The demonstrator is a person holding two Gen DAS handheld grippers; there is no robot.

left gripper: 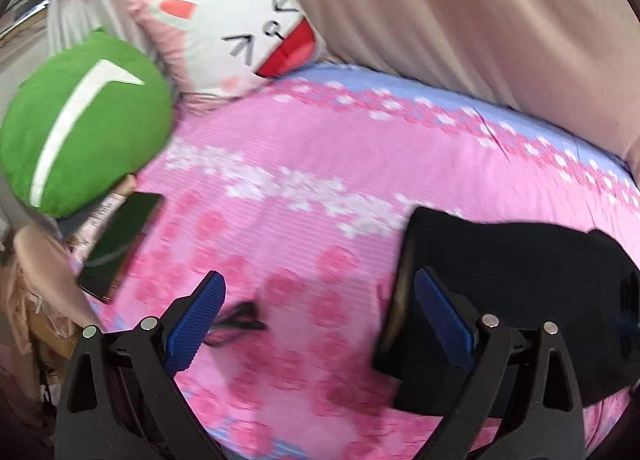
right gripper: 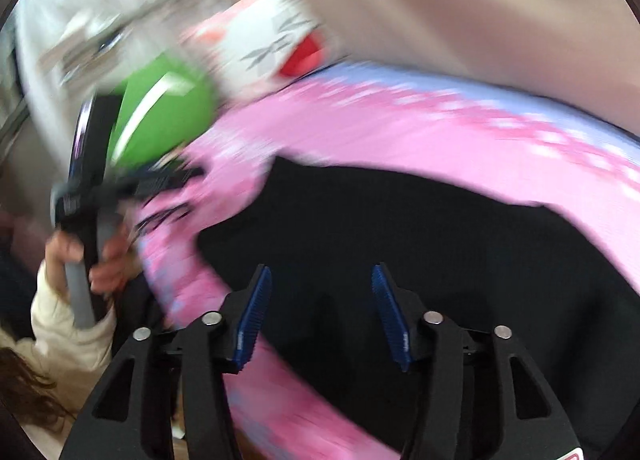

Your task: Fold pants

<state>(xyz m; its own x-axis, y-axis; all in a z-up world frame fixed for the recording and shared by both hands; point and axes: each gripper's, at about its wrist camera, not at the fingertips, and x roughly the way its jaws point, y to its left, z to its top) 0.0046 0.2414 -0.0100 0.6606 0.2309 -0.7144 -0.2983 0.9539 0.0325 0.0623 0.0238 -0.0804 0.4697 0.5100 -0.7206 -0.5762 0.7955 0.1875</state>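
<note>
**Both claws hanging open over the bed, black pants lying flat**

Left claw (left gripper: 320,316) is standing with its blue pads (left gripper: 196,324) wide apart and nothing between them but pink bed sheet (left gripper: 312,164). Its right-hand finger is passing in front of the near edge of the black pants (left gripper: 500,252); whether it is touching the cloth cannot be told. Right claw (right gripper: 320,316) is hanging with its pads spread to a middling gap, gripping nothing, and the black pants (right gripper: 400,228) are lying spread on the bed directly ahead of and beneath it.

Only the left wrist view is showing a dark phone (left gripper: 120,244) lying on the sheet to the left of the claw, and a thin black cord (left gripper: 240,320) just beyond the left pad. Only the right wrist view, heavily blurred, is showing the person's hand (right gripper: 100,260) in a cream sleeve (right gripper: 68,324) gripping the grey handle of the other claw, far to the left.

Ahead of both claws, a green round cushion (left gripper: 84,128) and a pink rabbit-face pillow (left gripper: 240,32) are sitting at the head of the bed. Beige curtain (left gripper: 460,12) is hanging along the far side, beyond the sheet's blue flowered border.
</note>
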